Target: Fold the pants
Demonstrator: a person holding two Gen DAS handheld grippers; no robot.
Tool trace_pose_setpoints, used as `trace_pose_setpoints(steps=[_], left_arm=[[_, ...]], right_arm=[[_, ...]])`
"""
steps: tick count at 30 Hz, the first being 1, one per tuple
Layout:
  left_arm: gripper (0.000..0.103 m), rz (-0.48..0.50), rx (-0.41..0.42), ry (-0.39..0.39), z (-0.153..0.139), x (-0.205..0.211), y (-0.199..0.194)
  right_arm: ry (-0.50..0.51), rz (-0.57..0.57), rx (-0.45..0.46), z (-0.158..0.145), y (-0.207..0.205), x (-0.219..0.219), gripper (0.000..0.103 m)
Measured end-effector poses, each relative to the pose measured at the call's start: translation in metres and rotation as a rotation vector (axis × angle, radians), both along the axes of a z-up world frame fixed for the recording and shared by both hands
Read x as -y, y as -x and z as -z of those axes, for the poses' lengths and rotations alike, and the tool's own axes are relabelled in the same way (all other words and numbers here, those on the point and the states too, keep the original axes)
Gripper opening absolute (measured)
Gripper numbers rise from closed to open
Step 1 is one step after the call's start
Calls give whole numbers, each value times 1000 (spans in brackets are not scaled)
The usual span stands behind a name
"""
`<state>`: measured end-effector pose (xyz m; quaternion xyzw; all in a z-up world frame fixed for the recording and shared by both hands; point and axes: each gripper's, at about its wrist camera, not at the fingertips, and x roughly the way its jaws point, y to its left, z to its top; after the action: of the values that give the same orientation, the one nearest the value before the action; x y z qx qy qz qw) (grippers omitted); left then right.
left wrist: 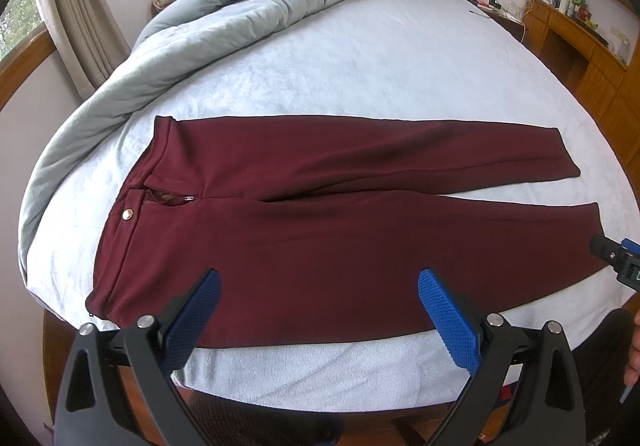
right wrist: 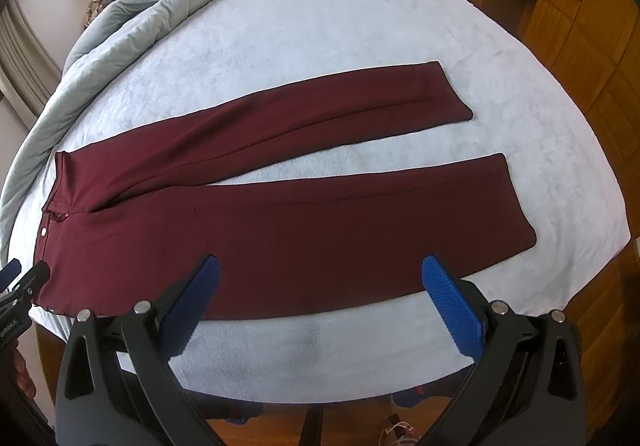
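While the pants [left wrist: 340, 222] lie flat across the bed [left wrist: 360, 66], we hover both grippers at the near edge, jaws wide and empty.

We judge the maroon cloth soft, thickish and limp, so it should sag if pinched at one point; our left gripper [left wrist: 320, 310] suits the waistband [left wrist: 132, 214] side, our right gripper [right wrist: 320, 306] the near leg's hem [right wrist: 520, 202].
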<state>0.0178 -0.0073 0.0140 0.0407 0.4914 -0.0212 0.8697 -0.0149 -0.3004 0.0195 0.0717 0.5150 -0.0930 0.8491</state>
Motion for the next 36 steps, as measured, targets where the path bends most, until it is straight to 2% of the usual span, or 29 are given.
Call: trace_pose_setpoints(steps=[7,12,18,22,24,25,29,30,35,36], left_arm=[[99,2,-8,-5,4,4,-5],[99,-19,-68,94,17,0,-26],[99,-39,-89,74,38,26,-94],[99,-29,-62,157,51,53,-142],[99,-15,-44,222,61,67,-168],[99,-11,-48,225,66,73,-177],[99,52,-67,118,84,108,-211],[99,61,-80,112,87,112,-216],[99,124,-208,185,110,129,-243],[99,134,-223,194,113,131,-246]], right_arm=[[-7,1,-4,5,-1,1,100],[-11,-18,14,7,-18,25,101],[60,54,30,18,-87,122,101],[38,63,13,37,-148,188,101],[2,44,-21,51,-180,215,100],[-7,31,-43,58,-197,226,100],[11,-16,-117,85,-252,248,100],[13,-19,-136,92,-260,251,100],[-67,-33,-168,118,-285,267,100],[-84,-49,-145,117,-285,268,93]])
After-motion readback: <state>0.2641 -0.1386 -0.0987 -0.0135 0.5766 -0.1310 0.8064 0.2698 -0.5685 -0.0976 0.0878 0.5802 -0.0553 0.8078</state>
